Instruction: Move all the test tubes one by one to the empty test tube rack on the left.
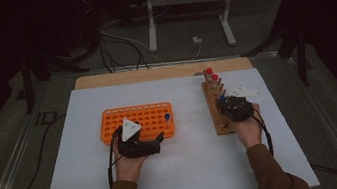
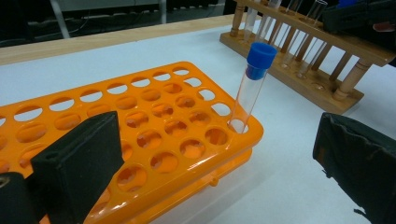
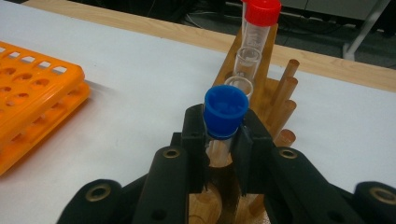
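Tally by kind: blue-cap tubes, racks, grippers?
Blue-capped tubes: 2 (racked tube, gripped tube)
Racks: 2 (orange rack, wooden rack)
Grippers: 2 (left gripper, right gripper)
Total: 6

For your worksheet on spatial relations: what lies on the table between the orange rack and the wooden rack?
Nothing: in the high view, bare white table separates the orange rack from the wooden rack; the left gripper view shows likewise.

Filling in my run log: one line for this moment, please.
right gripper shut on blue-capped tube in wooden rack | left gripper open by orange rack
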Available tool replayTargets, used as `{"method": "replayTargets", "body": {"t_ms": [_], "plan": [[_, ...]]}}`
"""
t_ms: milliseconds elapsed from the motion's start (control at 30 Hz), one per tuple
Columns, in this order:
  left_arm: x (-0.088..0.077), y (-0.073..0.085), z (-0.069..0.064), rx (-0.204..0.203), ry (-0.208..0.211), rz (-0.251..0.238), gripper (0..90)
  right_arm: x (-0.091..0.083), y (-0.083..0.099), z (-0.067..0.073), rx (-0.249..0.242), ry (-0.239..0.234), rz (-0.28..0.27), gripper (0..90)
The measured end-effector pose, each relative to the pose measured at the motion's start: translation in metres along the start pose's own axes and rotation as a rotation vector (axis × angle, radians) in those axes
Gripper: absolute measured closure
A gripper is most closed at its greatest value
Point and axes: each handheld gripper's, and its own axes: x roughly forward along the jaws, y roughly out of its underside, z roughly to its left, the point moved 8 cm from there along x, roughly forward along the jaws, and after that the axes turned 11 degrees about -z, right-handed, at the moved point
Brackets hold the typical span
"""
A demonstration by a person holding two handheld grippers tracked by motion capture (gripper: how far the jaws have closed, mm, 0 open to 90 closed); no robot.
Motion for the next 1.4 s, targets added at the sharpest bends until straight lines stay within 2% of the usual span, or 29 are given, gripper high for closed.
{"method": "replayTargets", "body": {"t_ms": [500,1033,1100,1400], "plan": [[0.000,0.000,0.000,0.001,0.000,0.001,2.0,-0.012,-0.014,-0.003,0.007,-0.017,-0.039,77.0],[0.000,0.000,-0.001,-0.001,0.007,0.003,2.1,-0.027,-0.043,-0.003,0.005,-0.042,-0.092,77.1],[0.000,0.000,-0.002,-0.001,0.007,0.003,2.2,-0.031,-0.050,-0.002,0.007,-0.047,-0.108,77.1],[0.001,-0.004,-0.006,0.002,0.016,-0.005,2.8,-0.039,-0.060,0.006,-0.006,-0.083,-0.128,77.1]]}}
